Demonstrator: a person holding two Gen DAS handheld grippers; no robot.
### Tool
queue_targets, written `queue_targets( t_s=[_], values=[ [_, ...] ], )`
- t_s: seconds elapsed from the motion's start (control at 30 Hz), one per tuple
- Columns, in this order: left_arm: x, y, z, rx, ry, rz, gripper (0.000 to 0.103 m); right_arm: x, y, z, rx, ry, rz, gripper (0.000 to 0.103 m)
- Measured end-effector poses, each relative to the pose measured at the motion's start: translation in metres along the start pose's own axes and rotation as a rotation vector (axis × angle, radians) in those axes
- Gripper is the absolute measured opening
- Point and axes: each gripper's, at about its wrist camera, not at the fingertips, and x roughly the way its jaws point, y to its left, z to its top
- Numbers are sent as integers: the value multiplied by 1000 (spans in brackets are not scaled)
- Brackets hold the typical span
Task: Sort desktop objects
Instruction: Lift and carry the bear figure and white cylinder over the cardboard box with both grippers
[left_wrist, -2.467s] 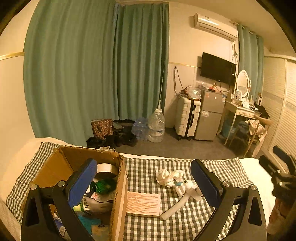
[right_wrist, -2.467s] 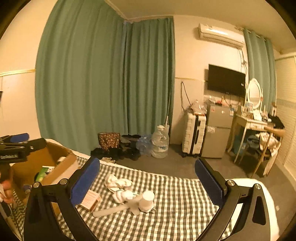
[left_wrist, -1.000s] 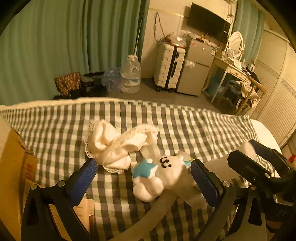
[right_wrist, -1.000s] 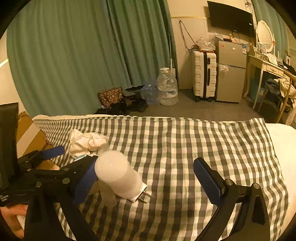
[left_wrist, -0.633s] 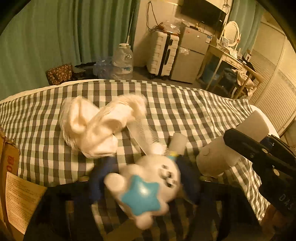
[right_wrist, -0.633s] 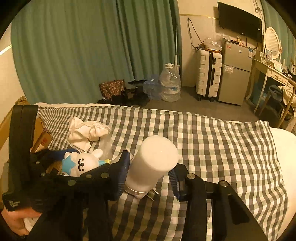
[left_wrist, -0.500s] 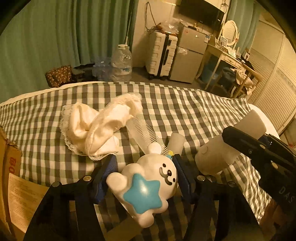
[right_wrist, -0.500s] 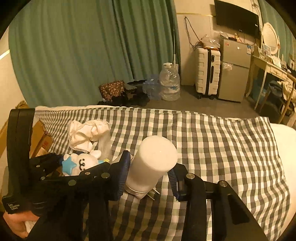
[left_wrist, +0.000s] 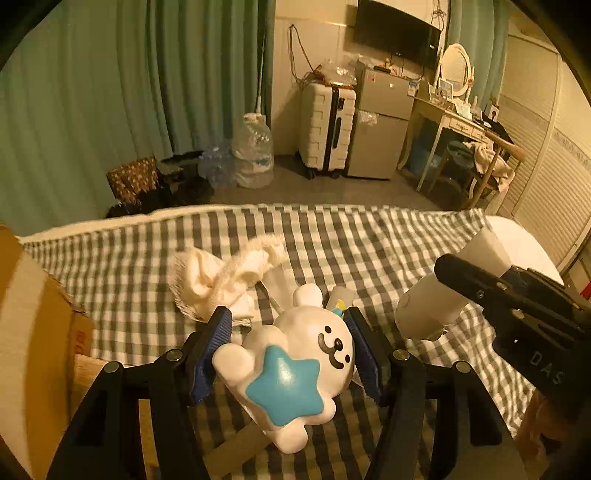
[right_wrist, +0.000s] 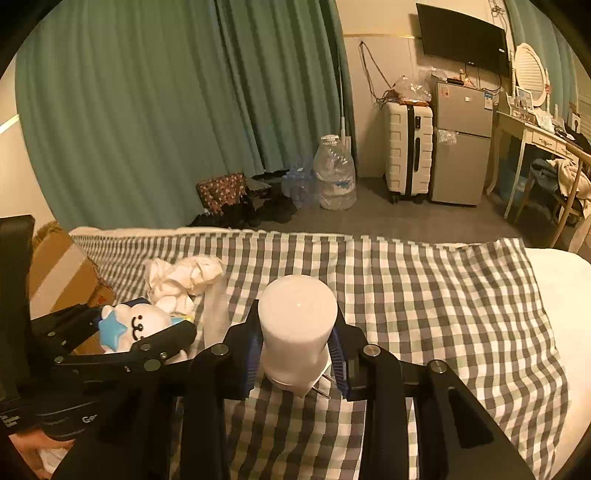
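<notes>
White toy (left_wrist: 295, 365), white cylinder (right_wrist: 297, 332)

Your left gripper (left_wrist: 290, 350), spread wide near the cardboard box 2.5 seconds ago, has since come down and clamped its blue pads on the white rabbit-shaped toy with the blue star (left_wrist: 291, 365), lifting it off the checked cloth. Your right gripper (right_wrist: 297, 354) has likewise closed on the white cylindrical plug-in night light (right_wrist: 297, 332) and raised it.
</notes>
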Motion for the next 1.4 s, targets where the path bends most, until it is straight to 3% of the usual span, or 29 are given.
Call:
queue_targets(
  t_s=[0.37, 0.77, 1.1, 1.4],
  values=[
    [-95, 13, 14, 5, -128, 60, 64, -73, 21, 22, -54, -103, -3, 32],
    [-206, 45, -11, 0, -251, 112, 64, -162, 71, 20, -123, -198, 11, 32],
    [-231, 65, -17, -44, -307, 114, 64, -181, 109, 17, -199, -254, -14, 32],
    [-229, 92, -18, -66, -267, 211, 64, -169, 113, 13, -151, -214, 15, 32]
  ],
)
